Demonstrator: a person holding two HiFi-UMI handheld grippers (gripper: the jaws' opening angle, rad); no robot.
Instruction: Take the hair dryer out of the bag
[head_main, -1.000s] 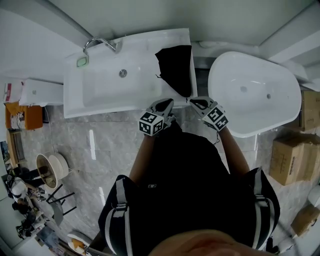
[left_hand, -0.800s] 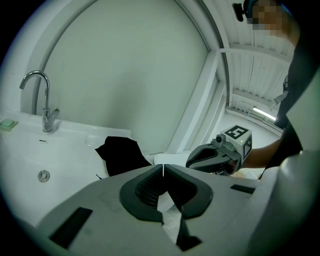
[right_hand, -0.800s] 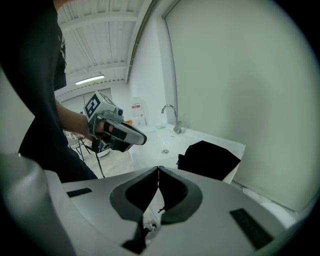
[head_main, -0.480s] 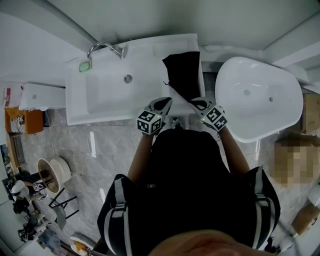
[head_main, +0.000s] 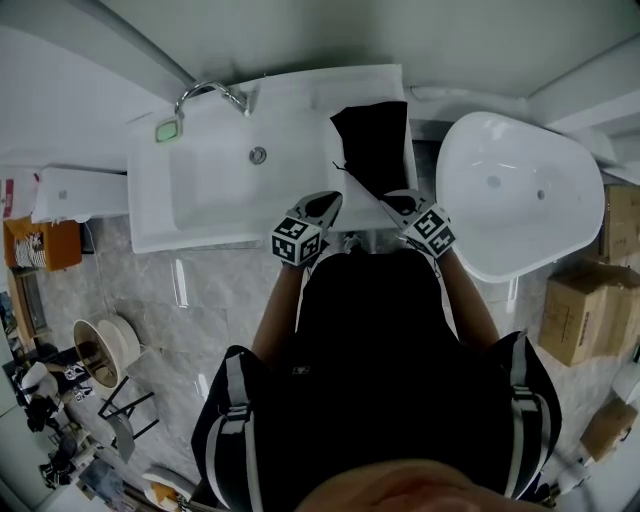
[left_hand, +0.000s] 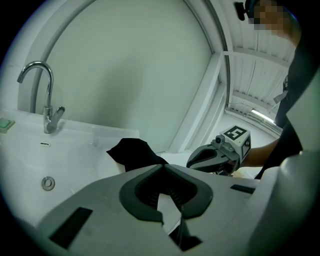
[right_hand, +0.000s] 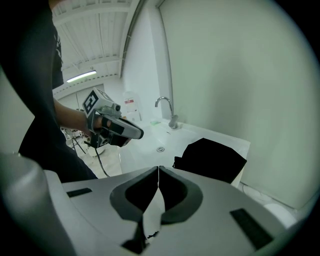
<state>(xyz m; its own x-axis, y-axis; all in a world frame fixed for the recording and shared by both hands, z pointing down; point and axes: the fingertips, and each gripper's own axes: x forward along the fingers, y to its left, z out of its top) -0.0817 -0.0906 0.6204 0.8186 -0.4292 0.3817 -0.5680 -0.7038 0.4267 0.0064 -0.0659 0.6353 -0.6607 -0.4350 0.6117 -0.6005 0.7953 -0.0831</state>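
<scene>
A black bag (head_main: 372, 145) lies on the right end of the white sink counter (head_main: 300, 215); it also shows as a dark crumpled shape, the bag (left_hand: 132, 152) in the left gripper view and the bag (right_hand: 212, 159) in the right gripper view. The hair dryer is hidden; no part of it shows. My left gripper (head_main: 326, 204) hovers at the counter's front edge, just left of the bag, jaws shut and empty. My right gripper (head_main: 394, 203) sits at the bag's near end, jaws shut with nothing between them. Each gripper sees the other: the right gripper (left_hand: 197, 161), the left gripper (right_hand: 137, 134).
A chrome tap (head_main: 205, 92) and a drain (head_main: 258, 155) belong to the sink basin. A white freestanding bathtub (head_main: 520, 195) stands right of the counter. Cardboard boxes (head_main: 585, 315) are stacked at the far right. Stools and clutter (head_main: 95, 350) fill the floor at left.
Both grippers have moved forward toward the counter and now reach its front edge by the bag. The jaws stay shut throughout.
</scene>
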